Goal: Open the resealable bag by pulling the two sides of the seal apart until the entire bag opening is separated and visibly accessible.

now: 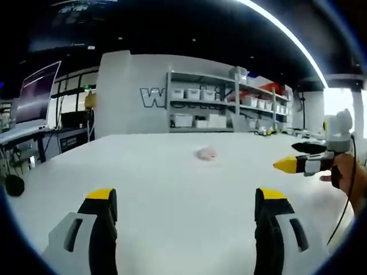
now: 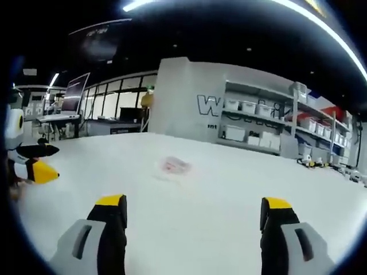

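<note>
Bag [image 1: 206,153], small, clear and pinkish, lies flat on the white table [image 1: 172,189], far ahead of both tools and touched by neither. The left gripper [image 1: 186,200] hovers over the near tabletop with jaws spread wide, holding nothing. The right gripper [image 2: 195,207] is likewise spread and empty. Shelving [image 2: 269,123] with white bins stands beyond the table's far edge.

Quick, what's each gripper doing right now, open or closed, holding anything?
Left gripper: open, holding nothing, above the table.
Right gripper: open, holding nothing; the bag lies untouched ahead.
</note>
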Motion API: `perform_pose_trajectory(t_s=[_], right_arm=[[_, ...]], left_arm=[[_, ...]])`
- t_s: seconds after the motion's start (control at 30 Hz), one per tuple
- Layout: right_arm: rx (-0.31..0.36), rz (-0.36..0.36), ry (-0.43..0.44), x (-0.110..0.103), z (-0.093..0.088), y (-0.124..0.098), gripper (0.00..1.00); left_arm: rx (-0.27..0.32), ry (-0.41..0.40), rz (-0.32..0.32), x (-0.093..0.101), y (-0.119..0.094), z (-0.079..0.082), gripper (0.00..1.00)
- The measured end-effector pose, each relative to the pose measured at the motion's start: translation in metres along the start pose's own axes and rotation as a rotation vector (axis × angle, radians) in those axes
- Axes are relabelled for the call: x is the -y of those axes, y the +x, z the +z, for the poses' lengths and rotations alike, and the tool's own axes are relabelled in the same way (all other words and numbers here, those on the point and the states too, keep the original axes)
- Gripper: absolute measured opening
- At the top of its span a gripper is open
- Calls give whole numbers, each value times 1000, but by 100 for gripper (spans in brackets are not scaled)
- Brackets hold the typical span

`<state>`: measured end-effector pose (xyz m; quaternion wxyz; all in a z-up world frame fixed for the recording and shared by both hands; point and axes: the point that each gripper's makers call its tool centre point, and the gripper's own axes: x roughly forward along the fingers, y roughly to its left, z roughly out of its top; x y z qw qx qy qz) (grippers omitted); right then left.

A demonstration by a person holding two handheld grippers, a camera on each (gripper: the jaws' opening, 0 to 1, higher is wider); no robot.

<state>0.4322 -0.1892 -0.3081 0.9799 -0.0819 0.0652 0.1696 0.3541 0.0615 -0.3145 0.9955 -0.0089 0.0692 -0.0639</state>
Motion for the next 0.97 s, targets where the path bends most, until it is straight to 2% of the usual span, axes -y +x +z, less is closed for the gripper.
perform_pose_trajectory(t_s=[0.73, 0.97], right_arm=[[43, 24, 18, -7, 6, -3, 95], [53, 27, 22, -8, 9, -4, 94]], left_arm=[[-3, -17, -5, 0, -3, -6, 98], [6, -18, -6, 0, -5, -4, 97]])
